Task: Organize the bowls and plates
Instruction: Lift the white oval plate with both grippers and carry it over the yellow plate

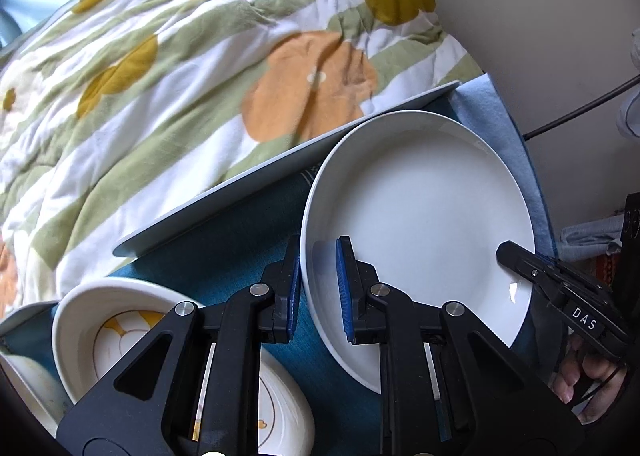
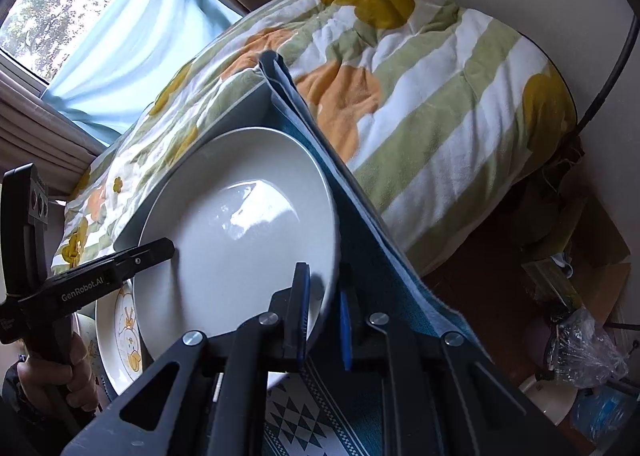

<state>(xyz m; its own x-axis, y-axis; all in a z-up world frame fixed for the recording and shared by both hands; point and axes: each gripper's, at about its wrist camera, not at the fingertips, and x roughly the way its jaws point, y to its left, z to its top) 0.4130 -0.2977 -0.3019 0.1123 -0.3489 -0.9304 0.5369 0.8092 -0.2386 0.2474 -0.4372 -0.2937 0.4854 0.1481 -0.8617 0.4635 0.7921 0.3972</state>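
Note:
A large plain white plate (image 1: pixel 420 224) lies tilted over the teal cloth. My left gripper (image 1: pixel 319 244) is shut on its near left rim, one blue pad inside the plate and one outside. In the right wrist view the same white plate (image 2: pixel 240 240) fills the middle, and my right gripper (image 2: pixel 324 270) is shut on its near right rim. The right gripper's black tip (image 1: pixel 505 251) shows on the plate's far side in the left wrist view. The left gripper (image 2: pixel 168 247) shows at the plate's left edge in the right wrist view.
A white bowl with a yellow pattern (image 1: pixel 100 320) and a small patterned plate (image 1: pixel 280 412) sit at lower left on the teal cloth (image 1: pixel 224 252). A flat grey board (image 1: pixel 280 170) edges the cloth. Beyond lies a flowered quilt (image 1: pixel 180 76). Bags and clutter (image 2: pixel 580 348) lie on the floor.

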